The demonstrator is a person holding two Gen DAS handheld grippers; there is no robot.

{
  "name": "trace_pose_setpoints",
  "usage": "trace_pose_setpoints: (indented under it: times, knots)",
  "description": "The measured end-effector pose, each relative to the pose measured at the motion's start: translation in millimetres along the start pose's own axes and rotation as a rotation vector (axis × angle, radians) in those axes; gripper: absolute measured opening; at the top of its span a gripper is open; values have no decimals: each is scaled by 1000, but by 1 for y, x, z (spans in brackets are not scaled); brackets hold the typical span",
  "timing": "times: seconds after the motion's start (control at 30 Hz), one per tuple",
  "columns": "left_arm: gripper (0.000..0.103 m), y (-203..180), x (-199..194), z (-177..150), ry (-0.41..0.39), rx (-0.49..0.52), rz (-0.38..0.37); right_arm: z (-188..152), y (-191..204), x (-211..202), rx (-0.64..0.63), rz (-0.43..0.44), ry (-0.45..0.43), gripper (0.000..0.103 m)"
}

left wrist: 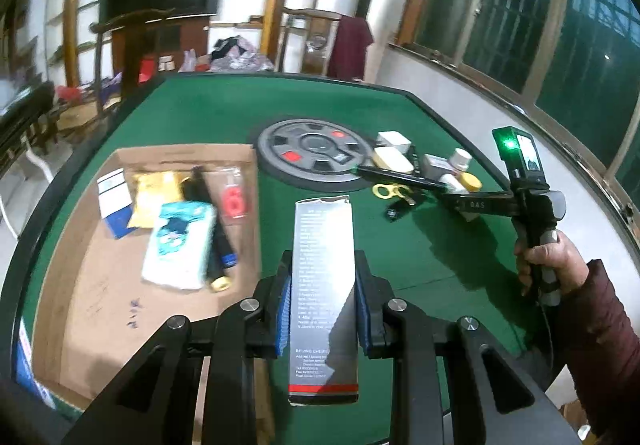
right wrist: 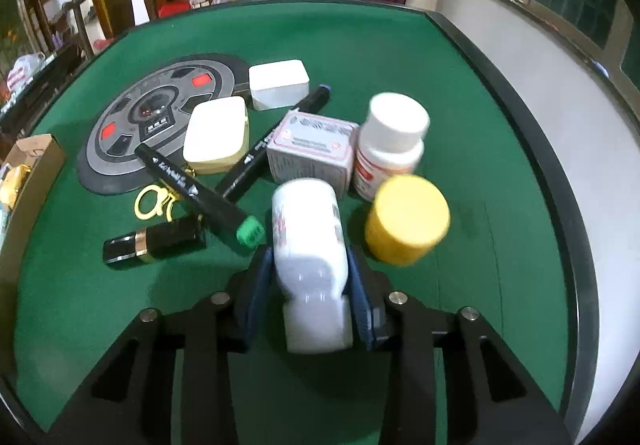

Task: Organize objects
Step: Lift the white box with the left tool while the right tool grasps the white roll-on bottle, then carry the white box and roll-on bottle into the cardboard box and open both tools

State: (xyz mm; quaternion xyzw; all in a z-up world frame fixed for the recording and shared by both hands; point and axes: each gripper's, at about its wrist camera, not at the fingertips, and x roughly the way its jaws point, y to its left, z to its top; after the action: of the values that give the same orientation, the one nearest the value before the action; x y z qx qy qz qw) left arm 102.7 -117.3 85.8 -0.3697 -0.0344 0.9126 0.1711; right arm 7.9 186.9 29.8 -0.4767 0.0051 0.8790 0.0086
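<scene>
My left gripper (left wrist: 322,285) is shut on a tall grey printed box (left wrist: 322,241), held upright above the green table (left wrist: 200,113). To its left lies a flat cardboard box (left wrist: 92,285) holding a tissue pack (left wrist: 180,241), a black tube (left wrist: 212,221), a gold packet (left wrist: 154,197) and other small items. In the right wrist view my right gripper (right wrist: 308,269) is shut on a white bottle (right wrist: 308,229) lying on its side, its cap toward the camera. A yellow-lidded jar (right wrist: 408,221) stands close to its right.
Behind the white bottle sit a small grey carton (right wrist: 312,149), a white-capped bottle (right wrist: 392,141), two black markers (right wrist: 192,185), two white cases (right wrist: 216,133), yellow scissors (right wrist: 150,201) and a black lipstick (right wrist: 156,241). A grey round panel (right wrist: 160,117) lies in the felt. The table's black rim (right wrist: 560,165) curves at the right.
</scene>
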Motion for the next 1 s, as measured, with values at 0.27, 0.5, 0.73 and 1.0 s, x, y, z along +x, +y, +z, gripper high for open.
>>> trace_pose_setpoints:
  times: [0.27, 0.5, 0.73, 1.0]
  knots:
    - [23, 24, 0, -7, -3, -52, 28, -2, -7, -6, 102, 94, 17, 32]
    - [23, 49, -12, -10, -27, -93, 66, -28, -16, -52, 218, 307, -19, 32]
    - [23, 103, -21, -9, -9, -164, 209, -22, 70, -84, 110, 543, -20, 32]
    - [23, 151, 7, -9, 79, -158, 314, -14, 217, -76, -49, 748, 85, 32]
